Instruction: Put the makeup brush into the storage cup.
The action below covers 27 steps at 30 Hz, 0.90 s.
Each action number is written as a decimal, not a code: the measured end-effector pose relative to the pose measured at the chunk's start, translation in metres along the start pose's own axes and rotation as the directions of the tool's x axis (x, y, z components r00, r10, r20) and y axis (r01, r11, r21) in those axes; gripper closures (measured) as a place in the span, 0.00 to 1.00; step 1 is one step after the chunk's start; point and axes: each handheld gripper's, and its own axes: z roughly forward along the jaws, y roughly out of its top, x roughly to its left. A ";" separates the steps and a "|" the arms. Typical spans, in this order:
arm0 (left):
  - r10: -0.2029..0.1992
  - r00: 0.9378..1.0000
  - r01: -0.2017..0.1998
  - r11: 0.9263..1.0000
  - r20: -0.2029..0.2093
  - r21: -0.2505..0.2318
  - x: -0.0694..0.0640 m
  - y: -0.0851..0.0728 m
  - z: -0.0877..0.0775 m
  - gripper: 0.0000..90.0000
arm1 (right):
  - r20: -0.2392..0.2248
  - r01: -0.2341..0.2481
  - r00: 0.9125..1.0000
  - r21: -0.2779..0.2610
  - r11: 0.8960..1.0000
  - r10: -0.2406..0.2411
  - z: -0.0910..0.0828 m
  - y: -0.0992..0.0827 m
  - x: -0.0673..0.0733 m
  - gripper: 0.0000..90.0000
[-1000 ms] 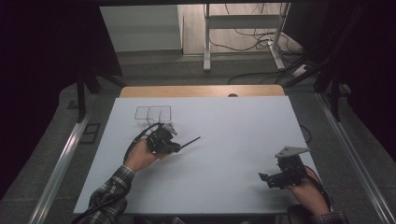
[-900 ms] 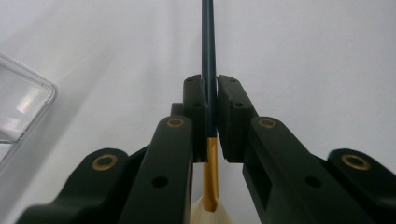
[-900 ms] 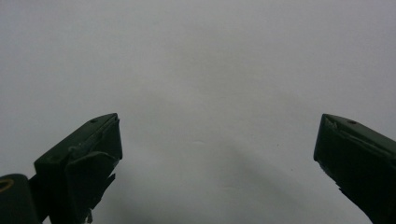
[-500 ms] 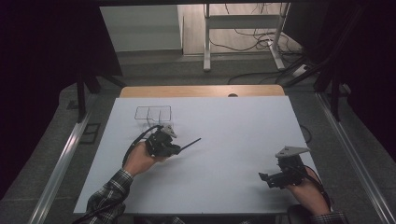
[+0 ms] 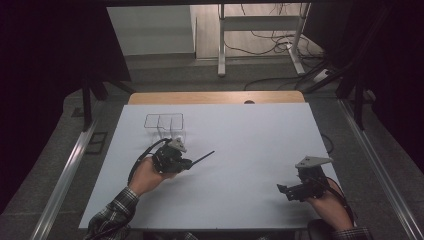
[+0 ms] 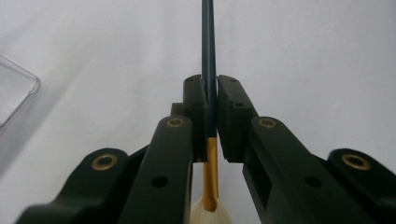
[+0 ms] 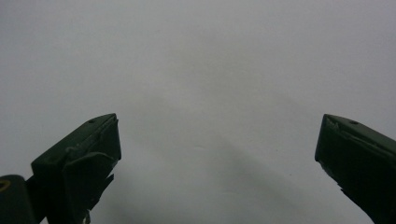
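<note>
Dark-handled brush (image 6: 208,56) sits clamped between the left gripper's (image 6: 211,100) jaws.

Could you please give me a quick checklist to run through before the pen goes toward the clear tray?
1. Grip on the pen: ok. The left hand-held gripper is shut on the dark pen, pads pressing its barrel just above the gold band.
2. Pen alignment: ok. It runs straight out between the jaws in the left gripper view.
3. Clear tray in place: ok. It sits on the white table beyond the left hand-held gripper.
4. Tray compartments free: cannot tell; too small in the high view.
5. Right hand-held gripper out of the way: ok. It is open at the table's right, with nothing between its jaws.
</note>
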 end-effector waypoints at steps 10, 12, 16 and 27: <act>0.003 1.000 -0.003 1.000 0.004 -0.018 -0.011 -0.006 -0.006 0.92 | 0.002 0.005 1.000 -0.004 1.000 -0.005 0.000 0.001 0.000 0.00; 0.003 1.000 -0.003 1.000 0.005 -0.023 -0.013 -0.007 -0.007 0.92 | 0.004 0.007 1.000 0.000 1.000 -0.007 0.000 0.001 0.001 0.00; 0.005 1.000 -0.005 1.000 0.013 -0.029 -0.018 -0.010 -0.009 0.92 | 0.004 0.013 1.000 -0.008 1.000 -0.013 0.000 0.002 0.003 0.00; 0.011 0.999 -0.009 0.999 0.039 -0.043 -0.039 -0.017 -0.010 0.92 | 0.000 0.047 0.999 -0.038 0.998 -0.047 -0.001 0.009 0.011 0.00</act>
